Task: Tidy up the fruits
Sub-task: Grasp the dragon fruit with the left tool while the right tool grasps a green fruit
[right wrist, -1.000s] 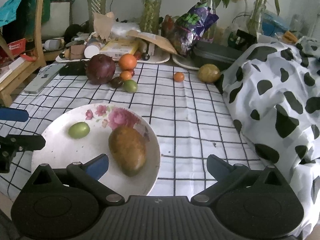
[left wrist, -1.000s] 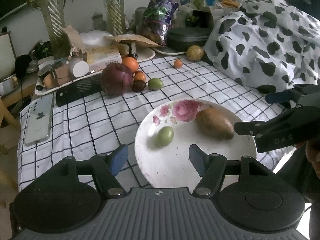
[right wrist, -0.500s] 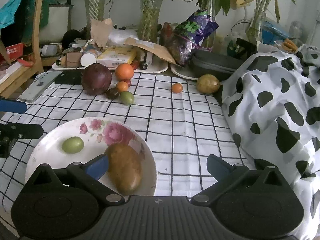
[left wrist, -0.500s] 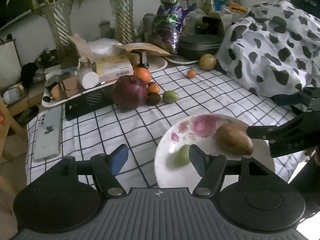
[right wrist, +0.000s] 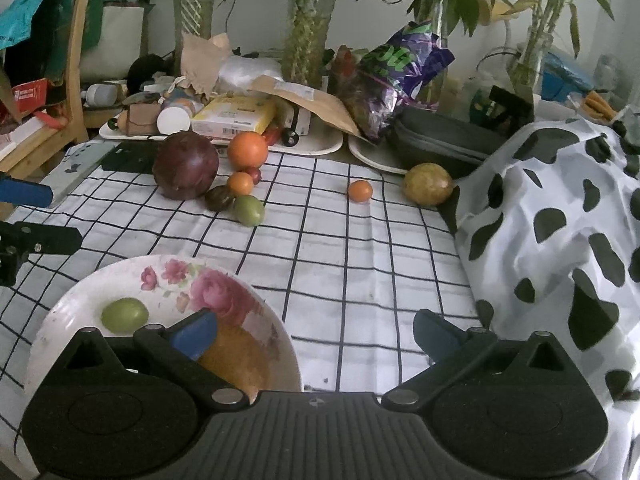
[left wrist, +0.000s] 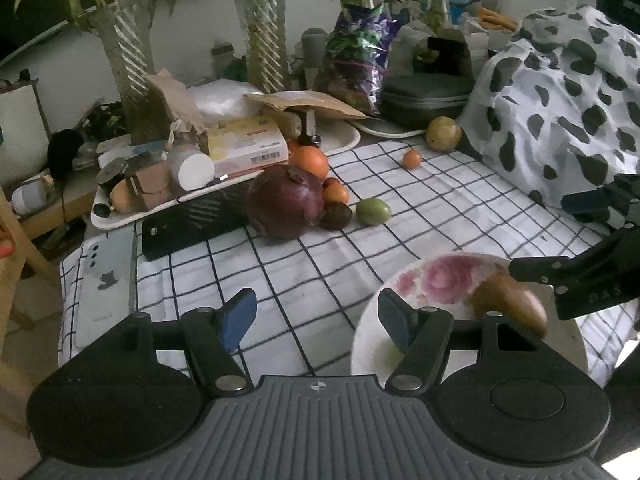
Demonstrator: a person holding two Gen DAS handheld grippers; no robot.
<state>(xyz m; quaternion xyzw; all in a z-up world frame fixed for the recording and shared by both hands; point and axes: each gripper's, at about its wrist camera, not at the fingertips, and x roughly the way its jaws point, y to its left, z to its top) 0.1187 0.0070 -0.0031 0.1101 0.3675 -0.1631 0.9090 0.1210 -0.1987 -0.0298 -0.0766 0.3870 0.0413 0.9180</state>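
Here the left gripper [left wrist: 318, 316] and the right gripper [right wrist: 316, 330] both stand open with nothing between their blue pads. At lower left of the right view, a round flowered plate [right wrist: 60, 320] holds a smooth green fruit [right wrist: 125, 315] and a brown oval one [right wrist: 236, 364]. More round fruits [right wrist: 248, 151] lie in the upper middle, on the checked cloth [right wrist: 360, 256].

We see a white plate [right wrist: 60, 316] with pink roses, a black-checked white cloth [right wrist: 340, 248], a cow-spotted sheet [right wrist: 560, 220].
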